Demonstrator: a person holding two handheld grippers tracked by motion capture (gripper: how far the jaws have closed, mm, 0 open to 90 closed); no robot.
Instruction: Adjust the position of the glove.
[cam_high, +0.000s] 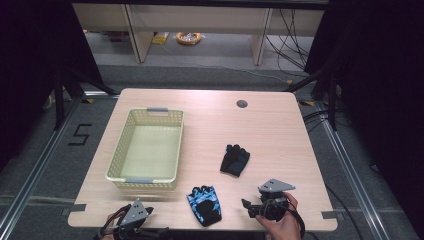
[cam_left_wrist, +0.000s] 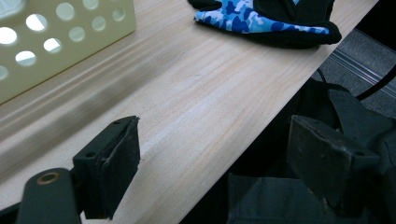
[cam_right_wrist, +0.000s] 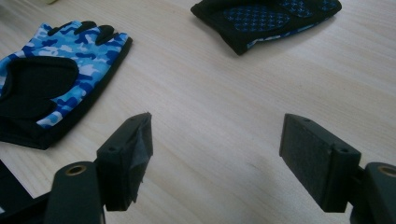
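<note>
Lengthwise, camouflage glove (cam_high: 204, 204) fingers point toward basket (cam_high: 148, 148).

**Two gloves and a basket on a wooden table**

Blue camo fingerless glove (cam_high: 204, 204): lies flat, lower centre of the high view, near the table's front edge. Black palm patch faces up, short black finger stubs point up-frame. In the right gripper view it sits at the left (cam_right_wrist: 51, 88).

Black fingerless glove (cam_high: 234, 159): flat, right of centre in the high view, up-right of the camo glove and apart from it. Blue dotted pattern on its surface shows in the right gripper view, top of frame (cam_right_wrist: 266, 18).

Cream perforated basket (cam_high: 131, 176): rectangular, upright, empty, left of centre, grey handle tabs at both short ends.
</note>
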